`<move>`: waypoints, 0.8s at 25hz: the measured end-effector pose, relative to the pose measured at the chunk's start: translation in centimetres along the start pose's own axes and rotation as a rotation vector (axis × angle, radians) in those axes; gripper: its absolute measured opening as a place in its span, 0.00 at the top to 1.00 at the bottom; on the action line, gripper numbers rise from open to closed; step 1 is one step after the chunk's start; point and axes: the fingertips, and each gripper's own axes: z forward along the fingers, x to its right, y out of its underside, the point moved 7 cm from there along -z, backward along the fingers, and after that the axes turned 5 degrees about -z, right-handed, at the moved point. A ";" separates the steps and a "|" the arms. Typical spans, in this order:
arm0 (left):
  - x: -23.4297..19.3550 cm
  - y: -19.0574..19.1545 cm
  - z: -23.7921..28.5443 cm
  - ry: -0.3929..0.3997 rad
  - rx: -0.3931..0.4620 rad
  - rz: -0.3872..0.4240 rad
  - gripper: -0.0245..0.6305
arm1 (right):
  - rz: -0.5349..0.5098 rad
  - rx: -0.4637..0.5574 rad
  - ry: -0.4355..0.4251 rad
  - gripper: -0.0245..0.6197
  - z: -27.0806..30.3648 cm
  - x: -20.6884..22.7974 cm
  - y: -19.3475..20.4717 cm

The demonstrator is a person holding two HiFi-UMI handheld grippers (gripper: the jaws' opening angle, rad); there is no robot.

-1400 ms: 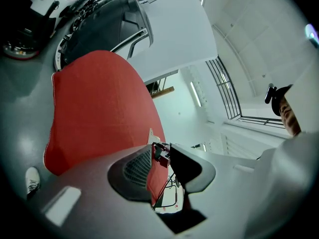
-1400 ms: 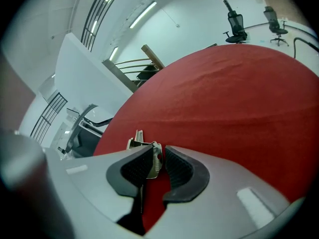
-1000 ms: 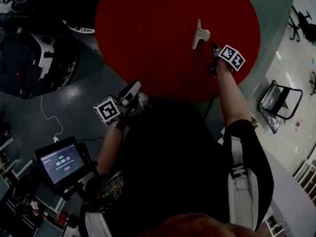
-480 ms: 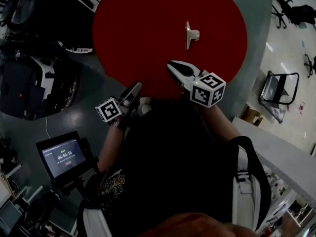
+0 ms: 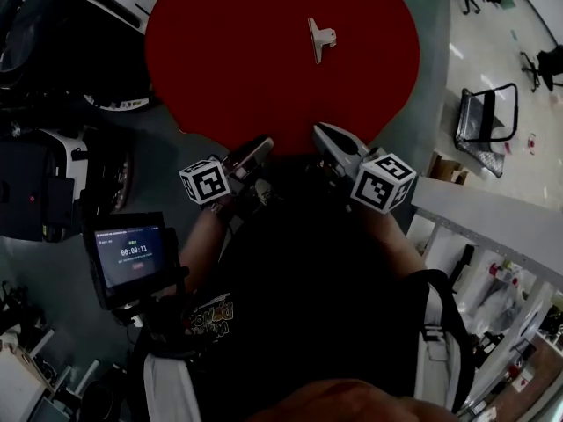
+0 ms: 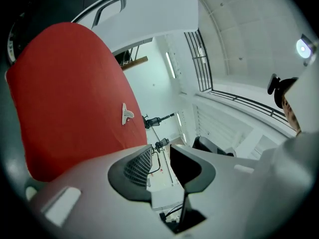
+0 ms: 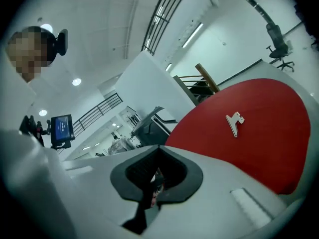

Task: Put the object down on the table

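A pale metal clip (image 5: 321, 39) lies by itself on the round red table (image 5: 255, 77), far side of centre. It also shows as the clip (image 6: 126, 114) in the left gripper view and the clip (image 7: 234, 122) in the right gripper view. My right gripper (image 5: 320, 130) hovers at the table's near edge, well short of the clip, shut with nothing between its jaws (image 7: 159, 151). My left gripper (image 5: 262, 145) hangs beside it at the near edge; a narrow gap shows between its pads (image 6: 134, 166), and it holds nothing.
A tablet on a stand (image 5: 132, 255) shows a timer at the lower left. Dark machinery (image 5: 53, 174) crowds the floor left of the table. A folding chair (image 5: 482, 117) and a white shelf unit (image 5: 501, 236) stand to the right.
My right gripper has drawn back from the clip to the table's near edge and its jaws have closed empty. The clip stays lying on the table. The left gripper has barely moved.
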 end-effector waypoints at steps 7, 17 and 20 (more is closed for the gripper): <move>4.2 4.3 2.0 0.036 -0.021 0.040 0.77 | -0.017 0.031 -0.014 0.96 -5.8 -0.6 1.0; 4.5 2.7 1.9 0.009 0.010 0.054 0.77 | -0.097 0.020 -0.067 0.96 -4.6 -2.1 -0.1; 4.7 3.0 2.0 0.015 0.007 0.032 0.78 | -0.085 0.006 -0.076 0.96 -4.9 -2.2 0.2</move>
